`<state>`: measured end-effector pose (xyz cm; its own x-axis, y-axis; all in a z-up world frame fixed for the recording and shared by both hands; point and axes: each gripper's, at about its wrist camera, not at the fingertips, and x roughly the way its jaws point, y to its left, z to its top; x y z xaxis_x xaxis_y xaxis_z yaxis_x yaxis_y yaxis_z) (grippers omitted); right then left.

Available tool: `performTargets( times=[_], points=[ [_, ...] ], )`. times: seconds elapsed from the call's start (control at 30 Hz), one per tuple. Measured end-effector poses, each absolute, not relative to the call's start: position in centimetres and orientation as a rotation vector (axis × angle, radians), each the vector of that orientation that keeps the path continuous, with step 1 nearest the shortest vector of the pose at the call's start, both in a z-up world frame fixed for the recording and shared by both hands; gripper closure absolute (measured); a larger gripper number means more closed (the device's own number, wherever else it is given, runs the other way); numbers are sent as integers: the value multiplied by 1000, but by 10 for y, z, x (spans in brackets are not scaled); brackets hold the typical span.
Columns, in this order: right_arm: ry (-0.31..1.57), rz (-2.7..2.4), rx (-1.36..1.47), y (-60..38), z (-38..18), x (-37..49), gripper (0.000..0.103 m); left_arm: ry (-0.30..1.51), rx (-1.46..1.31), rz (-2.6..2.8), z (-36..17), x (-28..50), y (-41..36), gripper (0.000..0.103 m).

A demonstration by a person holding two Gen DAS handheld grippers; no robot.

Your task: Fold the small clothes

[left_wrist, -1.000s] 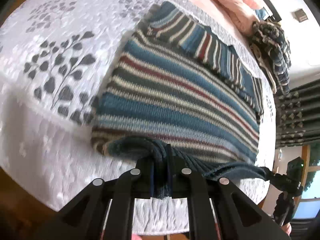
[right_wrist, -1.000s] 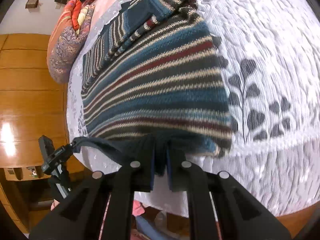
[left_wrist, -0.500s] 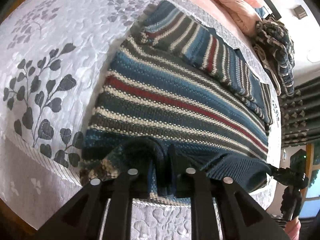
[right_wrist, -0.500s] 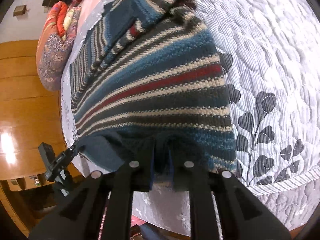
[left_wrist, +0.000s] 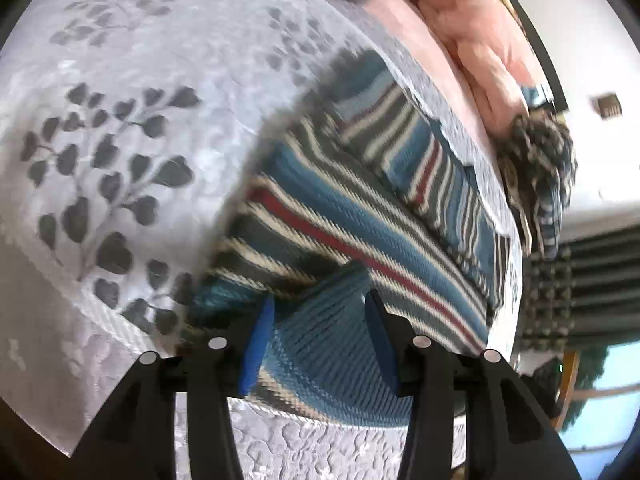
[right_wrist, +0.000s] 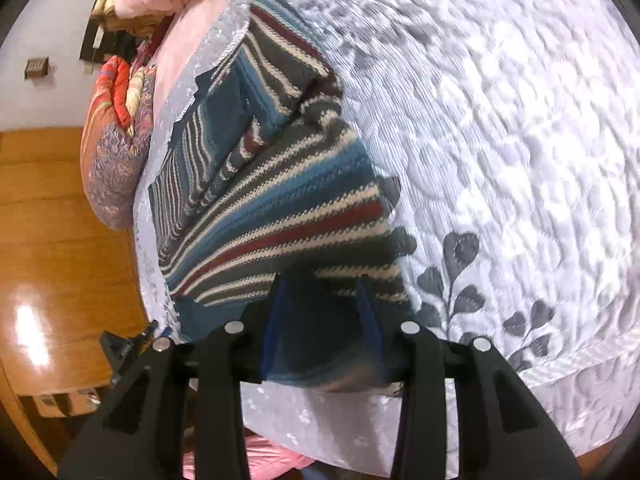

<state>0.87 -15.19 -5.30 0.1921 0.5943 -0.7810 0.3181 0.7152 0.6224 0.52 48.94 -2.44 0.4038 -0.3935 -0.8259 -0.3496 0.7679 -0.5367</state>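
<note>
Now both grippers, left gripper [left_wrist: 316,340] and right gripper [right_wrist: 320,328], are sitting released over the folded hem of the blue-and-red striped knitted sweater [left_wrist: 360,216] at frame centre, likely needing a fresh grip for another fold.

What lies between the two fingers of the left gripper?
In the left wrist view, the striped sweater's folded hem lies between the open left gripper's fingers, ungripped.

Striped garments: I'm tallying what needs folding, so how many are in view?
2: the striped sweater flat on the bedspread at the near edge, and a dark striped bundle beyond it. More may be hidden.
</note>
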Motion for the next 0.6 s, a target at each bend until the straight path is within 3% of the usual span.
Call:
performTargets(
  times=[0.07, 0.23, 0.6],
  points=[
    [1406, 255, 764, -145, -49, 12, 66, 1179, -709, -28, -22, 6, 488, 56],
    [1406, 350, 594, -107, -40, 19, 52, 1164, -539, -60, -11, 14, 467, 51],
    [1461, 439, 373, -74, -62, 28, 47, 1188, -96, -170, -17, 29, 413, 40]
  ],
)
